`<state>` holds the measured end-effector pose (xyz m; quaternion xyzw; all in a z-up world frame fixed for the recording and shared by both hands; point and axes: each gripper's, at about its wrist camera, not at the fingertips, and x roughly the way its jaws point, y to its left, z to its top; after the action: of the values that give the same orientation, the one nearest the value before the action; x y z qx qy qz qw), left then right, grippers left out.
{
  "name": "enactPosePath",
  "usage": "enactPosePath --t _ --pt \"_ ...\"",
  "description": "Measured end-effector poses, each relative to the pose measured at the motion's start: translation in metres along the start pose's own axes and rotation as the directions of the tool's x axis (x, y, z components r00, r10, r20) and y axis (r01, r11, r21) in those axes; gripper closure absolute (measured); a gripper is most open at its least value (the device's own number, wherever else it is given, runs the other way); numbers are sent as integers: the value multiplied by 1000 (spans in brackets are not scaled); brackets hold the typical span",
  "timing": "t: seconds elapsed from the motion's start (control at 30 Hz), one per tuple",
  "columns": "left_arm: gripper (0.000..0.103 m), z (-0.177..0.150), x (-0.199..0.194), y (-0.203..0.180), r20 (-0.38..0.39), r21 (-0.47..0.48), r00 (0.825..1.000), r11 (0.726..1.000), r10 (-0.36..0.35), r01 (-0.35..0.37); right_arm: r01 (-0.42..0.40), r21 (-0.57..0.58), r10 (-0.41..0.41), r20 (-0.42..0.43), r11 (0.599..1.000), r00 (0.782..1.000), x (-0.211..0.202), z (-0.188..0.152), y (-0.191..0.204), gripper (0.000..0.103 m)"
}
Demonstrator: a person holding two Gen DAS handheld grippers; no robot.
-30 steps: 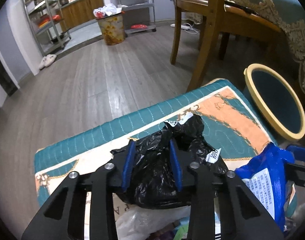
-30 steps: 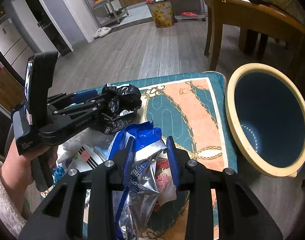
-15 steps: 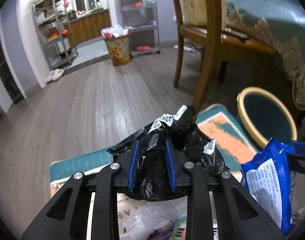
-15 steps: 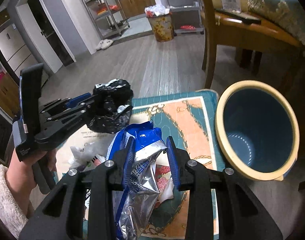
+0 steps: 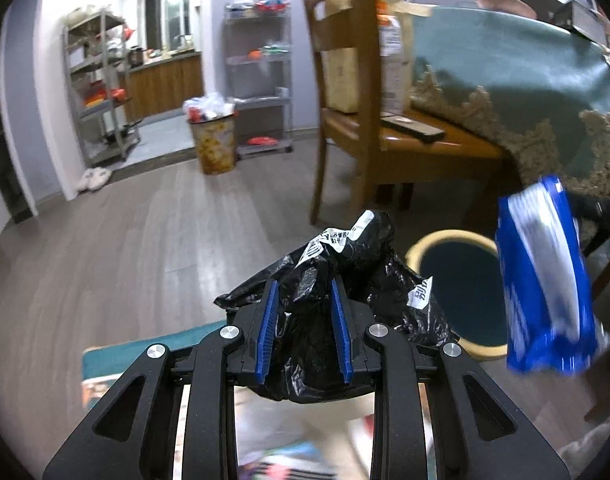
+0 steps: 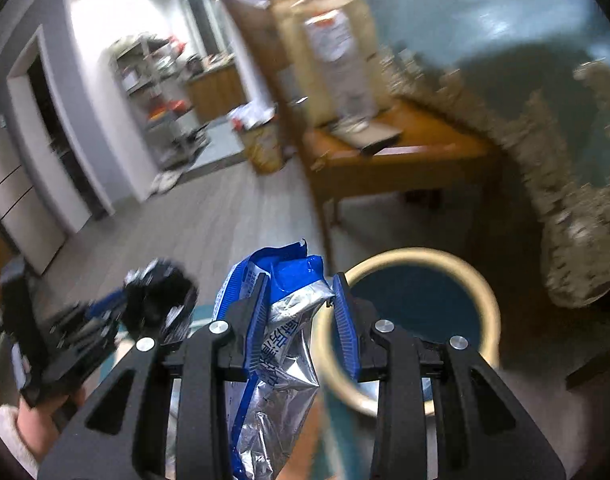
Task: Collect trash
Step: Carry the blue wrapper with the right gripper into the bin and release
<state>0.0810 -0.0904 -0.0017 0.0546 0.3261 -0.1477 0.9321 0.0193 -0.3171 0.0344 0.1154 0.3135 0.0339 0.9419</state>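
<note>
Now the left gripper [image 5: 303, 328] is clamping a crumpled black bag [image 5: 345, 280] in the air, and the right gripper [image 6: 301, 324] is pinching a blue wrapper [image 6: 281, 320] — both near the bin [image 6: 485, 300]. Next, I judge, each needs carrying over the opening and releasing.

Two black two-finger grippers with blue pads are seen, the left gripper [image 5: 305, 320] and the right gripper [image 6: 301, 320]. One crumpled black plastic bag [image 5: 345, 272] is counted, one blue and silver foil wrapper [image 6: 281, 320], and one round dark-blue bin with a cream rim [image 6: 421, 308]. One wooden chair [image 5: 345, 120] is counted.
</note>
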Motion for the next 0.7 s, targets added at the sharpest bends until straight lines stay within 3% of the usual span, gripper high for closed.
enactPosePath --t 0.27,0.47,0.7 --pt "75 2 37 -64 -41 43 994 994 -97 98 203 17 -203 55 979 978 14 17 -81 71" --pt "75 -7 66 -105 -86 68 983 983 -164 170 270 45 -269 -20 962 963 52 7 -122 71" --pt "75 -19 102 -145 -150 114 969 970 -198 216 331 -14 -331 -91 943 939 84 -10 -134 71"
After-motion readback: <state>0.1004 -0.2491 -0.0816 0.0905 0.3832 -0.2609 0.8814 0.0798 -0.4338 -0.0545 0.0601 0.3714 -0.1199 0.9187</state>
